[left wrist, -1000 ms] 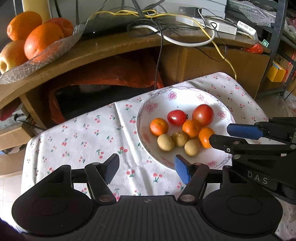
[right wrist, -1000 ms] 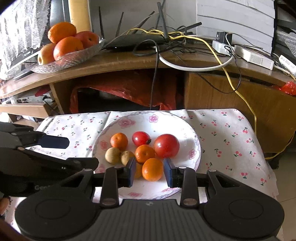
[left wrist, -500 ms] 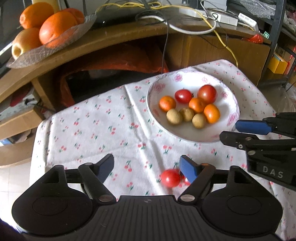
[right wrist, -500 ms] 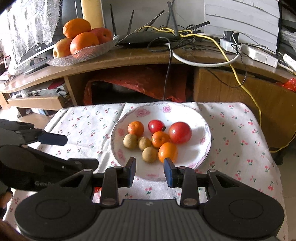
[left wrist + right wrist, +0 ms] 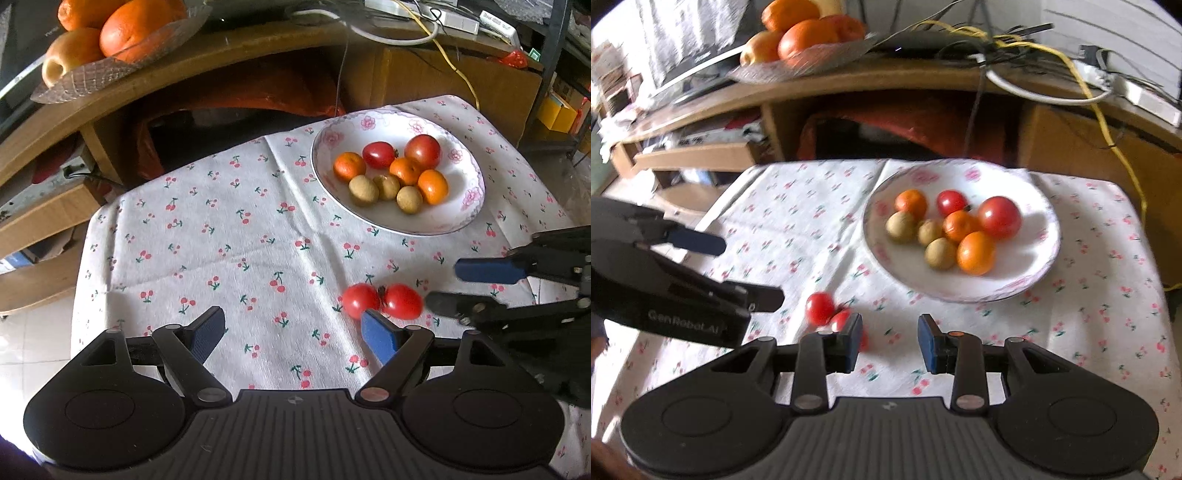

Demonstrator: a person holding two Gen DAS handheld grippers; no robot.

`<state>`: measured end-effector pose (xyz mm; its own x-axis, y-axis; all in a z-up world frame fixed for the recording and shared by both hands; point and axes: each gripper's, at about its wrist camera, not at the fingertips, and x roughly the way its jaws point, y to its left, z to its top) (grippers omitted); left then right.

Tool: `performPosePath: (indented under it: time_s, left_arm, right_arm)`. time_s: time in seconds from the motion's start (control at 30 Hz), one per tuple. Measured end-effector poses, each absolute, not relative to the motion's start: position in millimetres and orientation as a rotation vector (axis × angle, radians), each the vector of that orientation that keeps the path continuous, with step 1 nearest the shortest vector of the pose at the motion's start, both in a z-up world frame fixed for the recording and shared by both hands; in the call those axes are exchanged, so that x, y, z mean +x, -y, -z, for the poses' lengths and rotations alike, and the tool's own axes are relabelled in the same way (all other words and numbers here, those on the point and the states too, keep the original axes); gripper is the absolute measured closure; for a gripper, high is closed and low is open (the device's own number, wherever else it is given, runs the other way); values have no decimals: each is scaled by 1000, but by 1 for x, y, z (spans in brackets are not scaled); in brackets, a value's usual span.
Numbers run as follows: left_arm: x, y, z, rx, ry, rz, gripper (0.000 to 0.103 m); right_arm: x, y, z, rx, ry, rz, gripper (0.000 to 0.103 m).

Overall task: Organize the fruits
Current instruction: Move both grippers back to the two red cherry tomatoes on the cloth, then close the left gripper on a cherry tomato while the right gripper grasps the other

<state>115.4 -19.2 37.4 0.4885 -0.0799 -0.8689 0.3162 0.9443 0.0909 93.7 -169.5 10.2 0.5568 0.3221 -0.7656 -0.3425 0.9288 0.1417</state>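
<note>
A white flowered plate [image 5: 469, 206] [image 5: 1041, 273] on the cherry-print cloth holds several fruits: oranges, red tomatoes and small brown fruits. Two small red tomatoes [image 5: 382, 300] [image 5: 827, 312] lie together on the cloth in front of the plate. My left gripper [image 5: 295, 332] is open and empty, its right finger just in front of the two tomatoes. My right gripper [image 5: 890, 341] is open and empty, its left finger beside the tomatoes. Each gripper shows in the other's view, the right one [image 5: 480, 288] and the left one [image 5: 738, 269].
A wooden desk behind carries a glass dish of large oranges and an apple [image 5: 110, 40] [image 5: 801, 40], plus cables and a router [image 5: 960, 40]. The cloth-covered table [image 5: 221, 240] drops off at its left and near edges. A cardboard box [image 5: 443, 81] stands behind the plate.
Both grippers have pulled back from the plate toward the near side of the table. The two loose tomatoes have come into view. The right gripper's jaws have opened wider.
</note>
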Motion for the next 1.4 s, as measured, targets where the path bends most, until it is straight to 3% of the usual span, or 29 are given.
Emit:
performPosePath:
  time_s: [0.6, 0.7, 1.17, 1.27, 1.4]
  left_arm:
    - [124, 1, -24, 210, -1088, 241, 17]
    - [124, 3, -24, 201, -1082, 261, 17]
    - [138, 36, -11, 153, -1089, 316, 21]
    - [142, 43, -5, 141, -1098, 319, 25]
    - [143, 50, 5, 149, -1112, 323, 44]
  right_arm:
    - [117, 136, 21, -129, -979, -537, 71]
    - [119, 137, 20, -121, -986, -516, 76]
    - [95, 181, 18, -74, -1020, -406, 76]
    - [95, 184, 19, -66, -1024, -405, 76]
    - [96, 186, 19, -53, -1028, -401, 76]
